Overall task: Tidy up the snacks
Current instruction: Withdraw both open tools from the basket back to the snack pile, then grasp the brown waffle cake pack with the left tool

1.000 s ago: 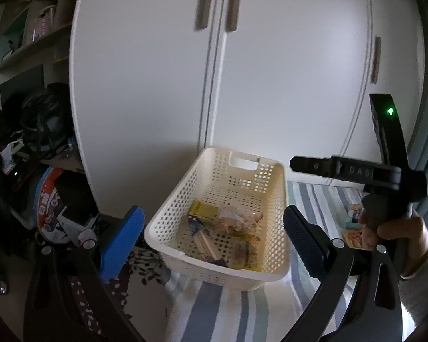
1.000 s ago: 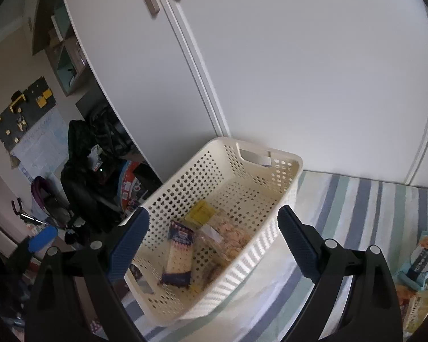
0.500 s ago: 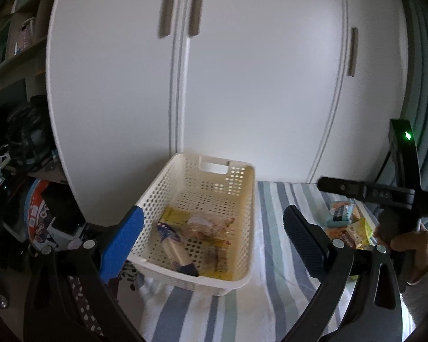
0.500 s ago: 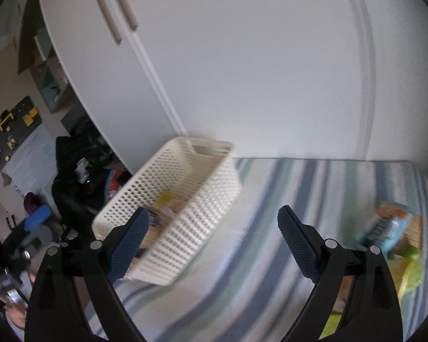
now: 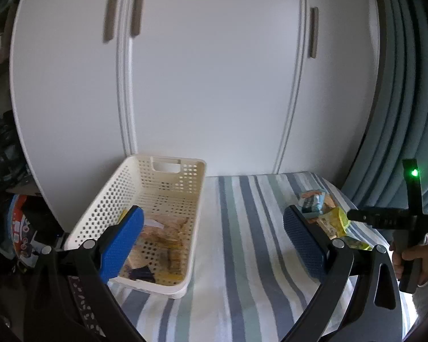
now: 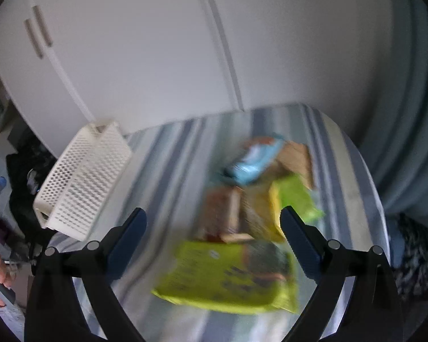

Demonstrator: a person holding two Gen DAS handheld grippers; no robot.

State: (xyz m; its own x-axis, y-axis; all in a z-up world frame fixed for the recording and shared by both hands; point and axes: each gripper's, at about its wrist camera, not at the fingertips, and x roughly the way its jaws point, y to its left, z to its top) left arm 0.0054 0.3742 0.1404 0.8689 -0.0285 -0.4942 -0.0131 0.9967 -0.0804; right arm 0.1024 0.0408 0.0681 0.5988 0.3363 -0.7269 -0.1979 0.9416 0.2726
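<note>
A cream perforated basket (image 5: 168, 199) stands at the left of the striped table, with several snack packets (image 5: 159, 236) lying in it. My left gripper (image 5: 214, 242) hangs open above the table beside the basket, holding nothing. A pile of loose snacks lies at the table's right: a light blue packet (image 6: 254, 162), a green and yellow bag (image 6: 294, 199) and a large lime-green bag (image 6: 228, 279). My right gripper (image 6: 214, 242) is open over this pile with nothing between its fingers. The right wrist view is blurred. The basket (image 6: 82, 176) shows at its left.
White wardrobe doors (image 5: 214, 71) rise right behind the striped tablecloth (image 5: 242, 256). A blue-grey curtain (image 5: 408, 85) hangs at the right. Dark clutter and bags (image 5: 11, 199) fill the floor left of the table. A hand (image 5: 413, 256) holds the right gripper's handle.
Both grippers have swung right. The right gripper left the basket and now looks down on the snack pile. The left view now takes in the basket and the table's right end.
</note>
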